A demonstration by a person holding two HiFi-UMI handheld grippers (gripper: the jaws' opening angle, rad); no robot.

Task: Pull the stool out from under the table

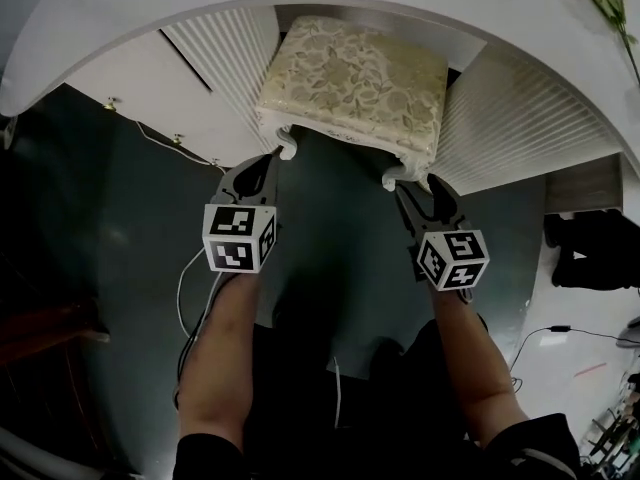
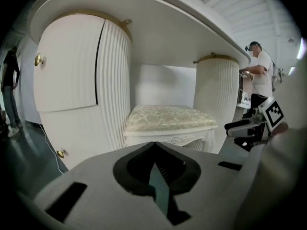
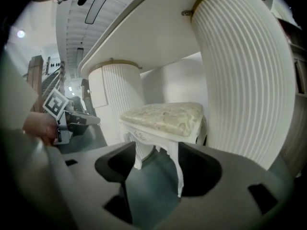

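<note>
1. The stool point(image 1: 350, 83) is sitting in the knee gap beneath the desk's point(image 1: 480, 8) curved front edge, between the left pedestal point(image 1: 235, 63) and the right pedestal point(image 1: 520, 118); its back is lying under the desktop, and its front legs are showing past that edge.
2. Its seat is lying flat, the longer side running roughly along the desk's front edge; the legs are pointing down at the dark floor point(image 1: 330, 258).
3. The left gripper point(image 1: 266, 163) is hovering just beside the front-left leg point(image 1: 286, 148); its fingers are pressing together on nothing.
4. The right gripper point(image 1: 420, 190) is reaching the front-right leg point(image 3: 181, 169); its fingers are standing apart, the leg showing in the gap between them.
</note>
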